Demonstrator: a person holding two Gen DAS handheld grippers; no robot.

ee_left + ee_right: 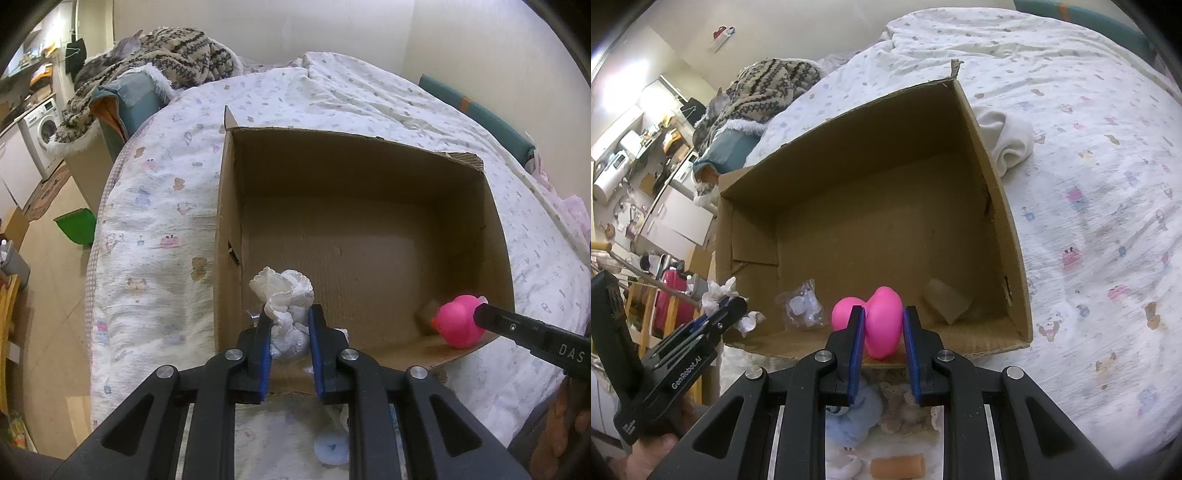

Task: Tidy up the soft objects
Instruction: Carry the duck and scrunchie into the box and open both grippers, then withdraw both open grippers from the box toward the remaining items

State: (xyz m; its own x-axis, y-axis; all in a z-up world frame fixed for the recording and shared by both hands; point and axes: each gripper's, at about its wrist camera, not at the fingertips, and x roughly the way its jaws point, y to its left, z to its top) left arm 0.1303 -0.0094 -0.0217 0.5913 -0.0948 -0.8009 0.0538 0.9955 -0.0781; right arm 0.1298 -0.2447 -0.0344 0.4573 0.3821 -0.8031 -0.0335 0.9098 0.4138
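Closest to my lenses, each gripper grips something soft over the near edge of the cardboard box (354, 162). That box sits open on the bed (155, 206), whose white quilt carries small cartoon prints. Inside, on the brown floor, lie a clear plastic packet (803, 306) and a pale translucent piece (947, 301). My right gripper (882, 325) clamps a smooth, bright pink rubber toy (882, 317) just inside the near wall. My left gripper (288, 321) pinches a crumpled white lace-edged cloth (284, 291) at the box's near left corner. A white sock (1008, 140) rests on the quilt, touching the box's outer wall.
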